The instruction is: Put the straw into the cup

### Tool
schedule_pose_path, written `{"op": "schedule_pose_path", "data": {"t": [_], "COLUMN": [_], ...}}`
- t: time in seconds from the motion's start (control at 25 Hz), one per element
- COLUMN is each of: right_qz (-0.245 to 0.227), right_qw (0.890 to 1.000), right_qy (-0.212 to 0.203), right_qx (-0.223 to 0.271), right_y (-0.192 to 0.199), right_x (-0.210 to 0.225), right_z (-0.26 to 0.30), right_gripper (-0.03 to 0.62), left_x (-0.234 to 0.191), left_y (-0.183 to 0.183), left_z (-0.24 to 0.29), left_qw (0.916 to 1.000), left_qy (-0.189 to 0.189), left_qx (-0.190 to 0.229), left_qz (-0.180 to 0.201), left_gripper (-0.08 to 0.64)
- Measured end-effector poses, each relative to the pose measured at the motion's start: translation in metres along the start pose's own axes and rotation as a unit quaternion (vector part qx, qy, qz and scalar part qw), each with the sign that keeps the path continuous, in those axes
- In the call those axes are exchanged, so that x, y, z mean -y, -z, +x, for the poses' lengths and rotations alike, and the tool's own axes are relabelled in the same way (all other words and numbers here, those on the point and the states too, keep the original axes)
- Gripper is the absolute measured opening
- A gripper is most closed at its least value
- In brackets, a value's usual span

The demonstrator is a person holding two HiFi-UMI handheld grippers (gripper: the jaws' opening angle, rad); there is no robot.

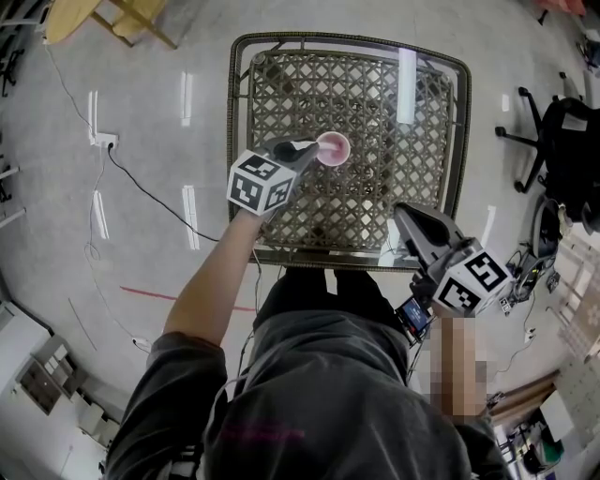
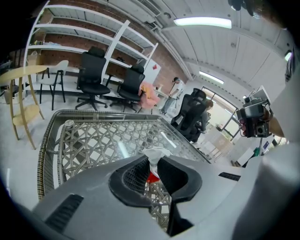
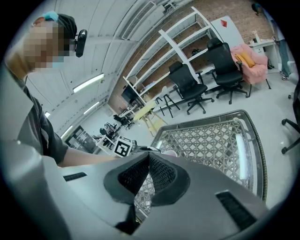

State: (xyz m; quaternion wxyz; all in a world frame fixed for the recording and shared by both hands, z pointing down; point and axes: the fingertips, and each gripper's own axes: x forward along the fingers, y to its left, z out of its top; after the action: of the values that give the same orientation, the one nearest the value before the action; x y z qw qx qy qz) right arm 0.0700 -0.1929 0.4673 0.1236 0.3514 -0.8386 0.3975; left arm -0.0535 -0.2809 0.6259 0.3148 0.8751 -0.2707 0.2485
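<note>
A pink cup [image 1: 334, 148] stands on the wicker table [image 1: 349, 39], left of its middle. My left gripper [image 1: 307, 150] reaches in from the left and its tips sit right beside the cup's rim. In the left gripper view the jaws [image 2: 153, 161] are closed on a straw [image 2: 154, 153] with a crumpled white end; a bit of red shows below it in the gap. My right gripper [image 1: 405, 216] hovers over the table's front right corner, shut, with nothing between its pads [image 3: 148, 157]. From there the cup [image 3: 169, 153] is a sliver just past the jaw tips.
The table has a raised woven rim and a glass top. A wooden chair [image 1: 112, 19] stands at the far left and a black office chair [image 1: 562, 131] to the right. A cable [image 1: 141, 187] runs over the floor on the left. More office chairs [image 2: 91, 75] line the shelves.
</note>
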Motion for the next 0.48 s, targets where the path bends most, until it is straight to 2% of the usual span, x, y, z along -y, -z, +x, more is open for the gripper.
{"op": "schedule_pose_path", "data": {"t": [0.48], "right_qz": [-0.002], "right_qw": [1.0], "right_qy": [0.0], "right_qx": [0.005], "right_y": [-0.0002], "right_x": [-0.0047], "right_z": [-0.0026], "right_gripper": [0.014], "left_x": [0.0026], "left_y": [0.0003], "left_z": [-0.0033], "left_qw": [1.0], "left_qy": [0.002], "left_qx": [-0.002], "left_qz": [0.004], "left_gripper": [0.064]}}
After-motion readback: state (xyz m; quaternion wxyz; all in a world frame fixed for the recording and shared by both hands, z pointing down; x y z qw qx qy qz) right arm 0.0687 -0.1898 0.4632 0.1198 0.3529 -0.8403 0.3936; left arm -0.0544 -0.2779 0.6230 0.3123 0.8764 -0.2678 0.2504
